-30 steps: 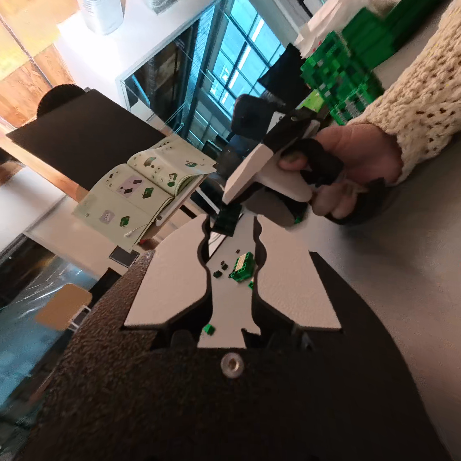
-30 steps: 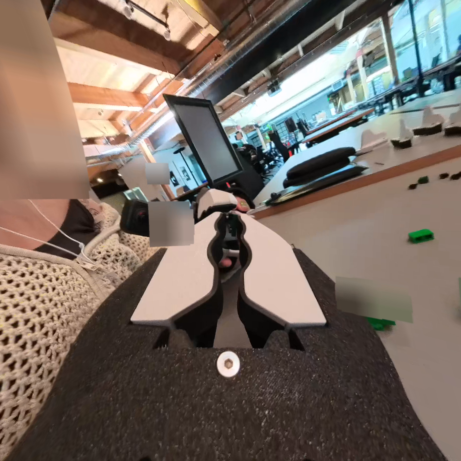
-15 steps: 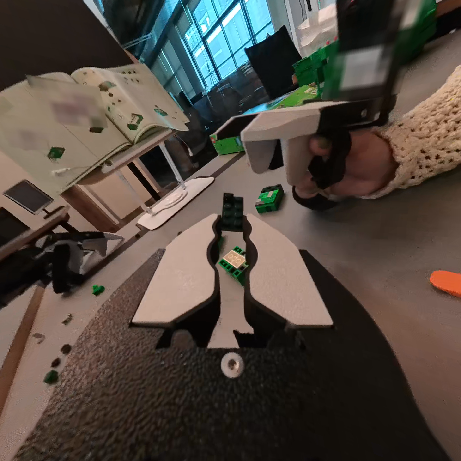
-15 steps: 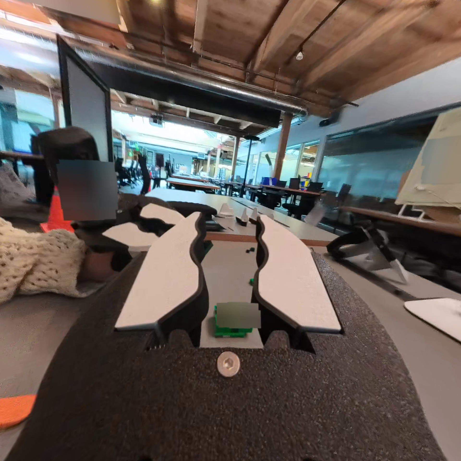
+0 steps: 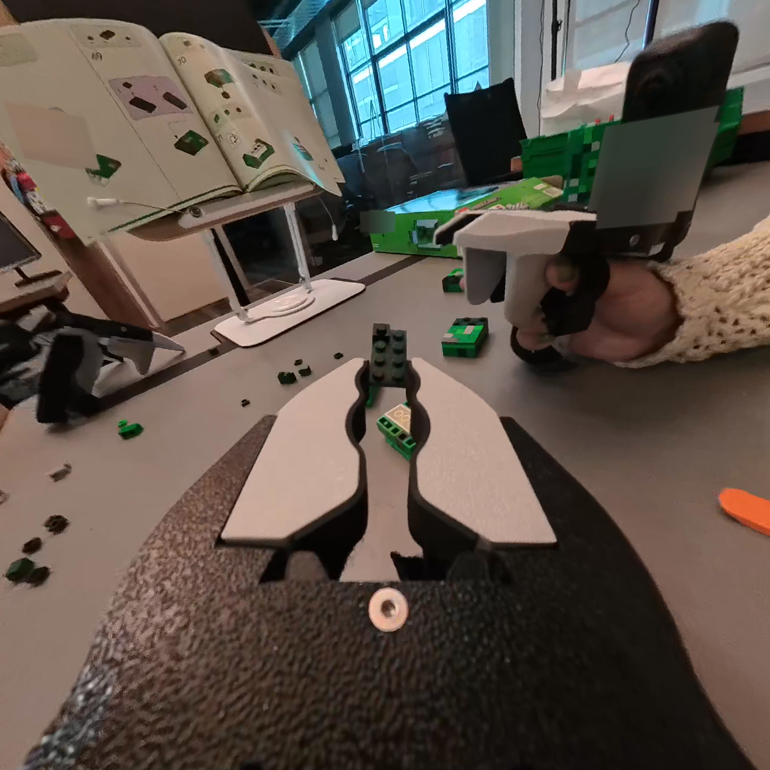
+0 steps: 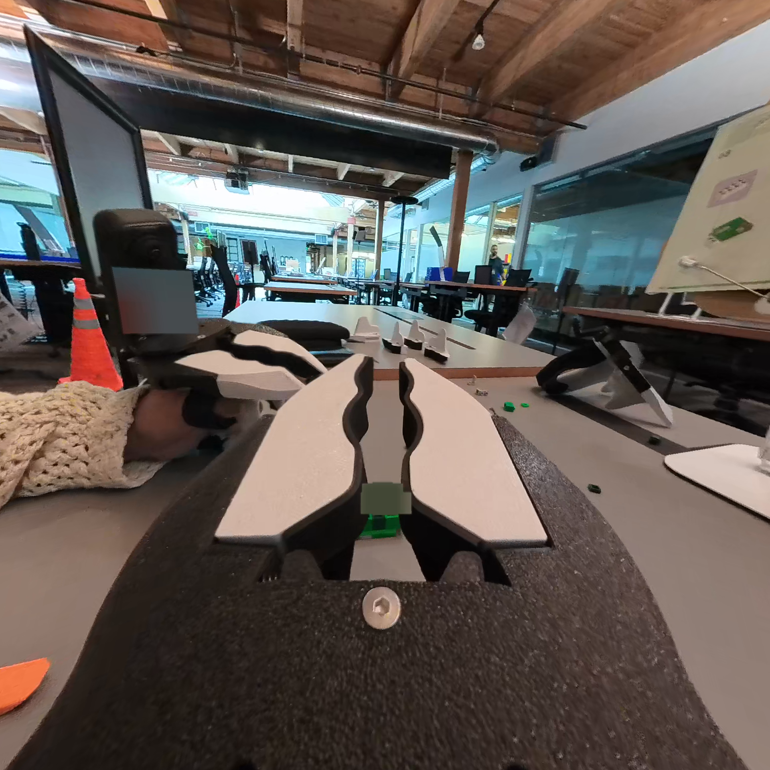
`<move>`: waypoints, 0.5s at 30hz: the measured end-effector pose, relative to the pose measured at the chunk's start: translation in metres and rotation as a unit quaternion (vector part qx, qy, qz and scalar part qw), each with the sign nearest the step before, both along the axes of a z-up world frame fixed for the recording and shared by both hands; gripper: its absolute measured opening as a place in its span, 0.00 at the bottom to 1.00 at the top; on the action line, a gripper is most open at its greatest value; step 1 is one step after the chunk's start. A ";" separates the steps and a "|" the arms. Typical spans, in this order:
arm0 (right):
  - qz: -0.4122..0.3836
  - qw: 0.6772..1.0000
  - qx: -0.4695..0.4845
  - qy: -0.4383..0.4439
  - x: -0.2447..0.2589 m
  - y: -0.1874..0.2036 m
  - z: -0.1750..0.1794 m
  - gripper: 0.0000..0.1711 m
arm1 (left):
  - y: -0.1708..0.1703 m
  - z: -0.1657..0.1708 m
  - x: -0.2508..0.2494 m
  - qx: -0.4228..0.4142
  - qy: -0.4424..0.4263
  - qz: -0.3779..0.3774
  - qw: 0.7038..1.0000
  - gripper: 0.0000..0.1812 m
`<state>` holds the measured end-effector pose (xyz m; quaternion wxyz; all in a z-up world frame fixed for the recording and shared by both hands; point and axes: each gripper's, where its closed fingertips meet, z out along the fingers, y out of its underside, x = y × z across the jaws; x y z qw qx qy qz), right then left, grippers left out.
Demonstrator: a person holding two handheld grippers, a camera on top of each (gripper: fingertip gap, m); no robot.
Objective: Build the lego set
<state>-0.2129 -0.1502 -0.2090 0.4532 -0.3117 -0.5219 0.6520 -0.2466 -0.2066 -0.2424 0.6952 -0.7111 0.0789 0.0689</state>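
Between the left gripper (image 5: 387,375) tips: dark green 2x4 lego brick (image 5: 388,359), pinched by its long sides, studs facing the camera.
Light, rigid, slick plastic; a side grip suits it. Right gripper (image 6: 385,377) is slightly parted, empty, over a small green lego assembly (image 6: 379,526) near its base.

The left gripper (image 5: 388,366) pinches a dark green brick (image 5: 388,359) over the grey table (image 5: 583,437).

2 grippers (image 5: 388,366) (image 6: 385,366), 1 instruction book (image 5: 166,112), 1 green box (image 5: 458,216). 3 built lego chunks (image 5: 464,336), approx. a dozen loose bits (image 5: 129,429). 1 traffic cone (image 6: 89,333).
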 end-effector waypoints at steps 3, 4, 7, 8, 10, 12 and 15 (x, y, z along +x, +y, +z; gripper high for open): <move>-0.015 1.000 0.000 0.001 -0.002 0.006 0.000 0.05 | 0.003 0.001 -0.008 -0.001 -0.053 -0.002 0.999 0.09; -0.021 1.000 0.001 0.001 -0.002 0.008 0.000 0.04 | 0.004 0.002 -0.014 -0.001 -0.060 0.005 0.998 0.09; -0.025 1.000 -0.001 -0.001 -0.003 0.010 0.000 0.04 | 0.012 0.005 -0.044 -0.011 -0.043 0.055 0.998 0.09; -0.027 1.000 -0.001 0.000 -0.003 0.011 0.000 0.04 | 0.015 0.009 -0.053 -0.006 -0.039 0.066 0.997 0.09; -0.030 1.000 0.001 -0.002 -0.003 0.012 -0.001 0.03 | 0.025 0.017 -0.073 0.003 -0.033 0.084 0.996 0.09; -0.034 0.999 0.003 -0.006 -0.004 0.012 -0.002 0.03 | 0.038 0.020 -0.090 0.005 -0.022 0.088 0.996 0.09; -0.047 0.999 0.021 -0.005 -0.004 0.013 -0.003 0.03 | 0.059 0.013 -0.105 -0.007 0.007 0.075 0.997 0.09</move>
